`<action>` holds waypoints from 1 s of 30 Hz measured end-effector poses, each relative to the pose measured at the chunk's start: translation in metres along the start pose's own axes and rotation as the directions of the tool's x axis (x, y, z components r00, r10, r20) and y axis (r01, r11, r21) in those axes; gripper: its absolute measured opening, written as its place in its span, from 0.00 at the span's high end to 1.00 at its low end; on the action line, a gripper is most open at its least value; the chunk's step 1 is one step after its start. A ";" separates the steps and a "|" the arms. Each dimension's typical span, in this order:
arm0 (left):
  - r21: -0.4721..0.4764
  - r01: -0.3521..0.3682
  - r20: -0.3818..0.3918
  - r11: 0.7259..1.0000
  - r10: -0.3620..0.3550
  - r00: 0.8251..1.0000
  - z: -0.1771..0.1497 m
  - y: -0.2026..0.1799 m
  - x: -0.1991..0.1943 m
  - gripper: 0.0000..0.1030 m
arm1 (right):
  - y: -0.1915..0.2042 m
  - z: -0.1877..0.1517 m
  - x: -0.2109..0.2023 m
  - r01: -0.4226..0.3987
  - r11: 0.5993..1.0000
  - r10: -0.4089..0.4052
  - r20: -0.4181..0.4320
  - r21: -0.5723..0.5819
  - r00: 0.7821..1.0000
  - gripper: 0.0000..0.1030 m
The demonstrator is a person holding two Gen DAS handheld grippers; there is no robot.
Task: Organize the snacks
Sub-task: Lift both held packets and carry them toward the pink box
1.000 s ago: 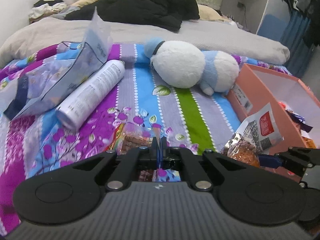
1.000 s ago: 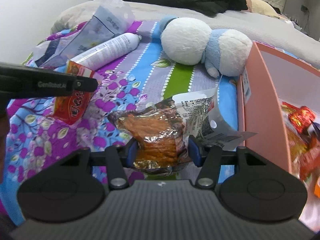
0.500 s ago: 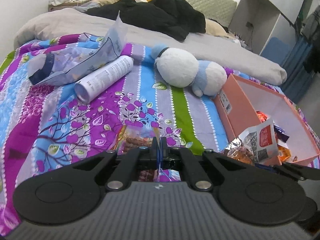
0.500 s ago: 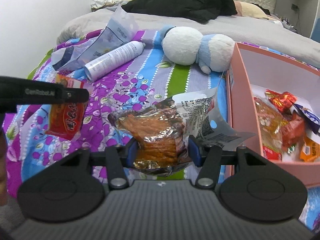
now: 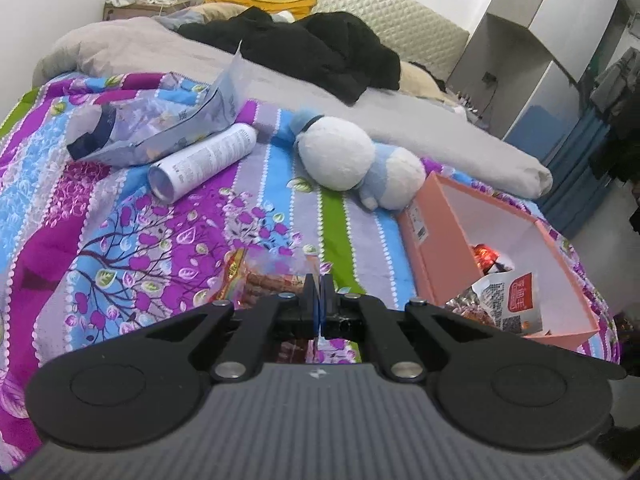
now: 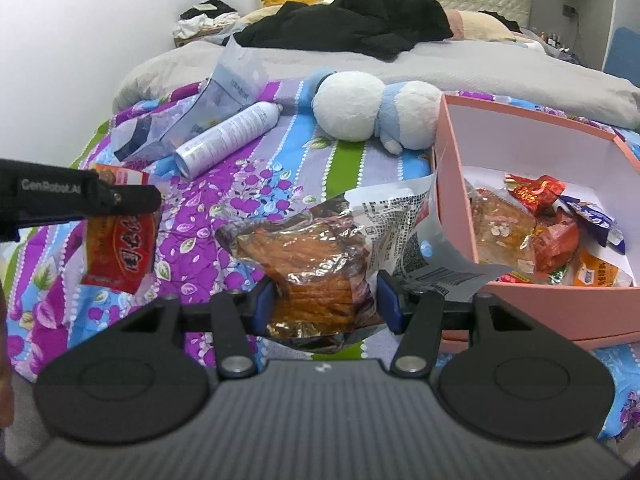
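Snacks are split three ways: a foil packet of brown jerky-like pieces (image 6: 320, 276) is clamped between the blue pads of the right claw (image 6: 326, 306), its torn white printed flap sticking out toward the pink box (image 6: 452, 200); a red snack packet (image 6: 118, 248) hangs by its top edge from the left claw (image 6: 152, 200), whose jaws are pressed fully together on it; the rest sit loose inside the pink box, red, orange and blue wrappers piled in its near corner. Both held packets are up off the floral bedspread (image 5: 160, 232). Foil packet is just beside the box's near-left wall, not over the opening as far as I can tell. Left wrist view shows the same red packet (image 5: 256, 280) pinched at the left claw (image 5: 319, 292) tips, partly hidden. Further back on the bed: white spray can (image 5: 204, 162) lying on its side, clear plastic bag (image 5: 160, 128) touching it, blue-and-white plush toy (image 5: 352, 160) near the box's far corner.
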State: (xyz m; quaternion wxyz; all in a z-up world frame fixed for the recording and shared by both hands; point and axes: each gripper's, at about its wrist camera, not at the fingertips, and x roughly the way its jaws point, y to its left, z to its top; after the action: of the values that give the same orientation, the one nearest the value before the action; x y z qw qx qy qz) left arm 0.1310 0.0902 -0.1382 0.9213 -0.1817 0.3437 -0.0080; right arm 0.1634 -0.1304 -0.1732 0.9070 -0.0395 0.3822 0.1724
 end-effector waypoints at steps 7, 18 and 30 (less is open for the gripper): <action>0.009 0.035 0.034 0.999 -0.036 0.999 0.016 -0.018 -0.011 0.99 | -0.010 0.013 -0.015 0.008 1.000 -0.008 0.042 0.017 0.999 0.46; 0.061 0.100 0.094 0.993 -0.105 0.990 0.054 -0.059 -0.022 0.99 | -0.034 0.048 -0.039 0.027 0.999 -0.032 0.119 0.042 0.992 0.46; 0.130 0.182 0.150 0.975 -0.201 0.968 0.098 -0.113 -0.021 0.99 | -0.068 0.088 -0.068 0.056 0.996 -0.069 0.218 0.069 0.974 0.46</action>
State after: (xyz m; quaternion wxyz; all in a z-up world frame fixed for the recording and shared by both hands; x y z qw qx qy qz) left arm 0.1900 0.0195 -0.0185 0.9500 -0.1606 0.2474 -0.1022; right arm 0.2023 -0.1958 -0.0676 0.9495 -0.0040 0.2832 0.1351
